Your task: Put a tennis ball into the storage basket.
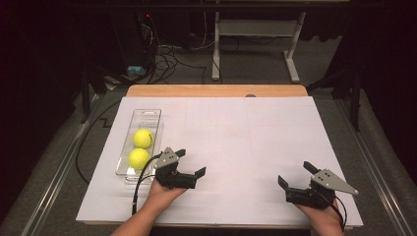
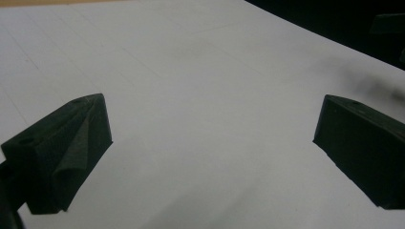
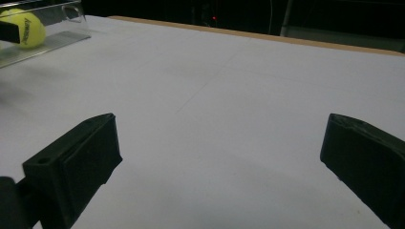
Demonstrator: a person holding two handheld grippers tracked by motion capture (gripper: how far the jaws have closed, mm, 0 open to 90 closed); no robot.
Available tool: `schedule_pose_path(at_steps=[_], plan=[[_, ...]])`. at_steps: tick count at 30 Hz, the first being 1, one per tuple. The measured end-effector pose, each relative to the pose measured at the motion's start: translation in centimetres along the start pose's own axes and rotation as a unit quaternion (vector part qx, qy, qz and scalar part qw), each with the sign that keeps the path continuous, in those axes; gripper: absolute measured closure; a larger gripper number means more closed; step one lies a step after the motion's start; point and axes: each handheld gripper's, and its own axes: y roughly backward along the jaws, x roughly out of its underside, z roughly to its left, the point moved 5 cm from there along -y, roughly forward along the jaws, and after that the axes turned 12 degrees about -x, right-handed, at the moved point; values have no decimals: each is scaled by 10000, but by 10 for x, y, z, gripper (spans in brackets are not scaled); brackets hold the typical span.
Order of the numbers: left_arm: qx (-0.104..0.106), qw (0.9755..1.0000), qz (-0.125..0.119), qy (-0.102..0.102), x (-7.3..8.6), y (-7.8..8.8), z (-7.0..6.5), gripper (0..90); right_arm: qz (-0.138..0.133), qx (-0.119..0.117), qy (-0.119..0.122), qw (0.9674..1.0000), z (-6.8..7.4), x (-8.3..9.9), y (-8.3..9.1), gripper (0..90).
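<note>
Tongs first: your left tongs [image 1: 191,162] and right tongs [image 1: 296,174] both gape wide, empty, hovering near you. Farther left, two tennis balls [image 1: 142,138] sit in the clear tray [image 1: 148,114], probably corralled so they can't roll.

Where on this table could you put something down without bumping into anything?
The wide white sheet between the clear tray and the right edge is bare. It is crowded at left, where two tennis balls fill the tray beside the left gripper.
</note>
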Motion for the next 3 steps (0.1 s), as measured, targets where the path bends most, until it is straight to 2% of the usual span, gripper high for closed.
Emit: schedule_pose_path(at_steps=[3], plan=[[-38, 10000, 31, -12, 0, -1, 0, 1, 2, 29, -10, 10000, -1, 0, 0, 0]])
